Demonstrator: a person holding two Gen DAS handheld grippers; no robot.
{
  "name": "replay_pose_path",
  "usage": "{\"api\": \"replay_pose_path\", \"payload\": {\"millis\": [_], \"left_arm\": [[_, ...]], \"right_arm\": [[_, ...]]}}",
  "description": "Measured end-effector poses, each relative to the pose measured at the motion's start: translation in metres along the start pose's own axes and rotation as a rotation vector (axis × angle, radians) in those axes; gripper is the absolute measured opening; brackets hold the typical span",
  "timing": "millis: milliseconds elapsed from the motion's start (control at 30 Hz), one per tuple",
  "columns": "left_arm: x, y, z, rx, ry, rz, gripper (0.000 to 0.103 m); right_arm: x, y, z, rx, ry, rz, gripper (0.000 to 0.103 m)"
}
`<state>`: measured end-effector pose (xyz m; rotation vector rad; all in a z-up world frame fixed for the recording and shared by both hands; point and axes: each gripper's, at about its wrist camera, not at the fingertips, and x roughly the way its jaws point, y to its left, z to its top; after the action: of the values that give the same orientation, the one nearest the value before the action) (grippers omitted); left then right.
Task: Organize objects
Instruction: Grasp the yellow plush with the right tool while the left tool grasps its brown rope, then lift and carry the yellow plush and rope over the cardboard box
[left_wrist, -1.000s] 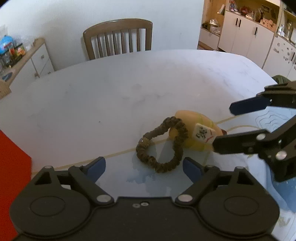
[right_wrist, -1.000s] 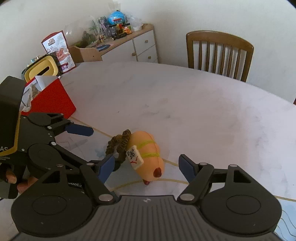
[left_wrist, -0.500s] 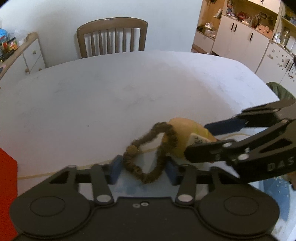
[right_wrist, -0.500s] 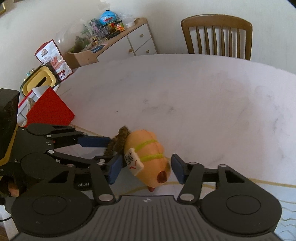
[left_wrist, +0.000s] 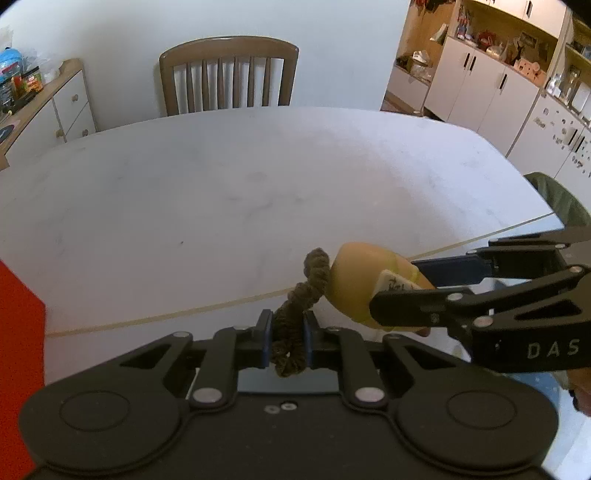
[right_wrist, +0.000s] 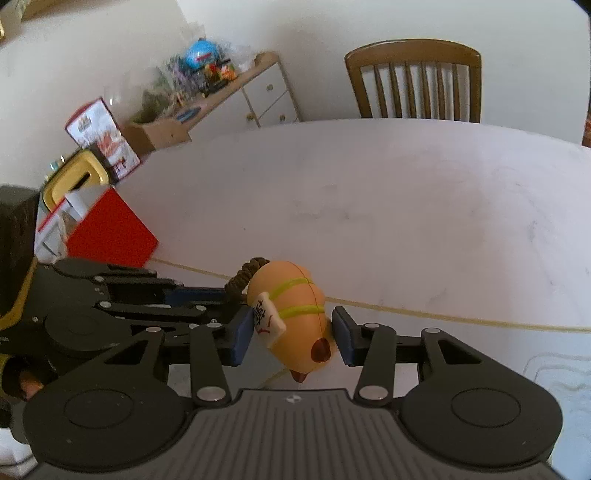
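Observation:
A brown braided hair tie (left_wrist: 291, 328) is pinched between the blue pads of my left gripper (left_wrist: 288, 332), which is shut on it; its loop stretches up to an orange squishy toy (left_wrist: 360, 282) with yellow stripes and a white tile charm (left_wrist: 395, 285). The right gripper (left_wrist: 421, 284) reaches in from the right around the toy. In the right wrist view the toy (right_wrist: 299, 314) sits between the pads of my right gripper (right_wrist: 291, 338), shut on it. The hair tie (right_wrist: 242, 277) shows behind it, with the left gripper (right_wrist: 225, 299) on it. Both are low over the white table (left_wrist: 221, 184).
A red box (right_wrist: 110, 236) stands on the table to the left, with a yellow container (right_wrist: 70, 177) and a snack box (right_wrist: 99, 136) behind it. A wooden chair (left_wrist: 229, 74) is at the far edge. A sideboard (right_wrist: 236, 92) and white cabinets (left_wrist: 487, 88) line the walls.
Both grippers have gone from open to shut: the left on the hair tie, squeezing its loop flat, the right on the orange toy. Both cameras have drawn closer to the objects.

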<state>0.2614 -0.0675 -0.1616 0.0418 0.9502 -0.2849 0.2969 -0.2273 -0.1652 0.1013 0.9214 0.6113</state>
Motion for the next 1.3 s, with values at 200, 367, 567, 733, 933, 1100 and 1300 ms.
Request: {"api": "replay_pose_path", "payload": {"millis": [200, 367, 567, 733, 933, 1100, 1300], "left_arm": [[-0.026, 0.003, -0.006, -0.029, -0.019, -0.028, 0.014], [-0.052, 0.003, -0.011, -0.05, -0.046, -0.05, 0.014], [-0.088, 0.006, -0.016, -0.071, -0.074, -0.069, 0.014], [-0.113, 0.014, -0.021, -0.096, -0.087, -0.067, 0.014], [-0.145, 0.028, -0.026, -0.103, -0.115, -0.061, 0.014], [-0.168, 0.045, -0.031, -0.113, -0.136, -0.037, 0.014], [-0.191, 0.075, -0.041, -0.137, -0.143, 0.005, 0.014]], "right_arm": [[-0.029, 0.014, -0.007, 0.034, -0.037, -0.002, 0.044], [-0.054, 0.034, -0.013, 0.034, -0.047, -0.027, 0.044], [-0.08, 0.065, -0.017, 0.011, -0.063, -0.053, 0.044], [-0.096, 0.093, -0.018, 0.003, -0.078, -0.056, 0.044], [-0.11, 0.128, -0.018, -0.027, -0.097, -0.054, 0.044], [-0.115, 0.156, -0.016, -0.045, -0.112, -0.05, 0.044], [-0.112, 0.189, -0.014, -0.078, -0.122, -0.037, 0.044]]}}
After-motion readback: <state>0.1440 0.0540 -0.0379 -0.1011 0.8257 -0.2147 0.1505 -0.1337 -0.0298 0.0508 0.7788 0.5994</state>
